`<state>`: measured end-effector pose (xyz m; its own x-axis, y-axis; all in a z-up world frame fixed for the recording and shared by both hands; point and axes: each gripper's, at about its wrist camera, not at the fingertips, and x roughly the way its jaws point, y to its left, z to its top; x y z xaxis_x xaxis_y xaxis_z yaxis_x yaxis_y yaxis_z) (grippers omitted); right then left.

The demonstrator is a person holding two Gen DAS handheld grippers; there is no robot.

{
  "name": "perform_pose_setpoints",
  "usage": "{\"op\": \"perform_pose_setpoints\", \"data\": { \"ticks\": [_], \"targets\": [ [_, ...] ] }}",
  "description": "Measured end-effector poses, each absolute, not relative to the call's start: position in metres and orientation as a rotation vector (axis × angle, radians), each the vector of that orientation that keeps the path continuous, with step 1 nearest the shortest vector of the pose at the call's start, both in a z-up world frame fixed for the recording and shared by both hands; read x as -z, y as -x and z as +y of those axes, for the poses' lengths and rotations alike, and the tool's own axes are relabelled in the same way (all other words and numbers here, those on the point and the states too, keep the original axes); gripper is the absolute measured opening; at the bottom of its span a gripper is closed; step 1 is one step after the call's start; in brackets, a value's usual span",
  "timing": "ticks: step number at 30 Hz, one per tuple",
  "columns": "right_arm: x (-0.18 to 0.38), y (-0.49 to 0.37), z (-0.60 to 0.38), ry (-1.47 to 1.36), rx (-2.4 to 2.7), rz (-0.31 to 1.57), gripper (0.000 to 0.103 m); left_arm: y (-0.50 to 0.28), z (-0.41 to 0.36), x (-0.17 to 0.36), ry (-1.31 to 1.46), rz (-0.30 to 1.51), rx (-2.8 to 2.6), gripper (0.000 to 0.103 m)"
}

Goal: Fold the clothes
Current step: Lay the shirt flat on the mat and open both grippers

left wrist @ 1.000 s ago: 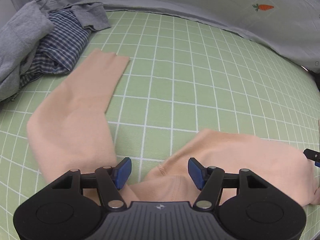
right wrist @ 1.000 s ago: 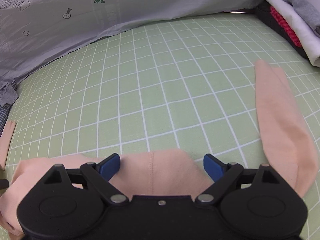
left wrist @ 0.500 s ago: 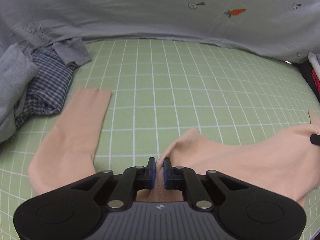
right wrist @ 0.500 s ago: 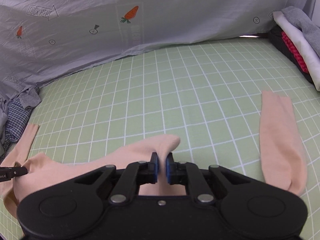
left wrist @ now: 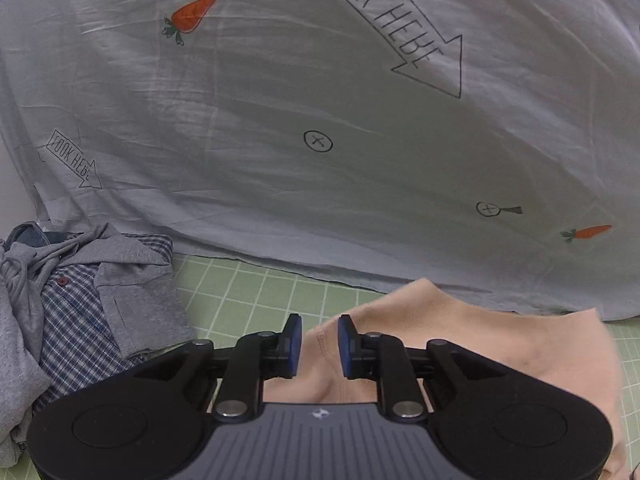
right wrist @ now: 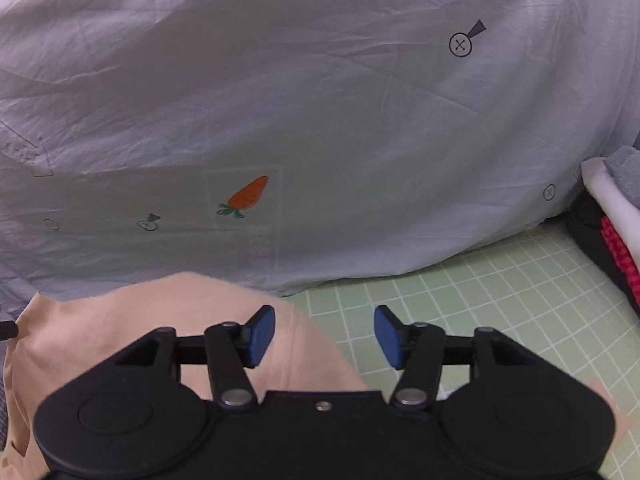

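Two opening grippers, peach garment below

A green grid mat carries a peach garment and heaped shirts.

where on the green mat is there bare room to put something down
Bare green mat shows right of the peach garment, bordered by the grey sheet behind and the stacked clothes at the right edge. A narrower strip lies between the peach garment and the grey and plaid pile. That left pile is the crowded side.
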<state>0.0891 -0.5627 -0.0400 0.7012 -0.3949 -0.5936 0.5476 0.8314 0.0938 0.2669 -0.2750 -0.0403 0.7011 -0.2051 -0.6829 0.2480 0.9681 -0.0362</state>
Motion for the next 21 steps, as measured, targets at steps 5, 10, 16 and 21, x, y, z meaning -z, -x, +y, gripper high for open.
{"op": "perform_pose_setpoints", "data": {
  "ticks": [5, 10, 16, 21],
  "targets": [
    [0.071, -0.045, -0.556, -0.296, 0.49, 0.711, 0.061, -0.213, -0.248, 0.073, -0.085, 0.895, 0.26, 0.057],
    [0.119, 0.036, -0.532, -0.393, 0.458, 0.88, 0.063, -0.132, -0.202, 0.109, -0.061, 1.098, 0.213, 0.057],
    [0.149, 0.1, -0.504, -0.422, 0.415, 0.993, 0.055, -0.055, -0.172, 0.126, -0.015, 1.207, 0.215, 0.057],
    [0.154, 0.122, -0.498, -0.459, 0.391, 1.001, 0.033, -0.018, -0.168, 0.131, -0.041, 1.216, 0.25, 0.028]
  ]
}}
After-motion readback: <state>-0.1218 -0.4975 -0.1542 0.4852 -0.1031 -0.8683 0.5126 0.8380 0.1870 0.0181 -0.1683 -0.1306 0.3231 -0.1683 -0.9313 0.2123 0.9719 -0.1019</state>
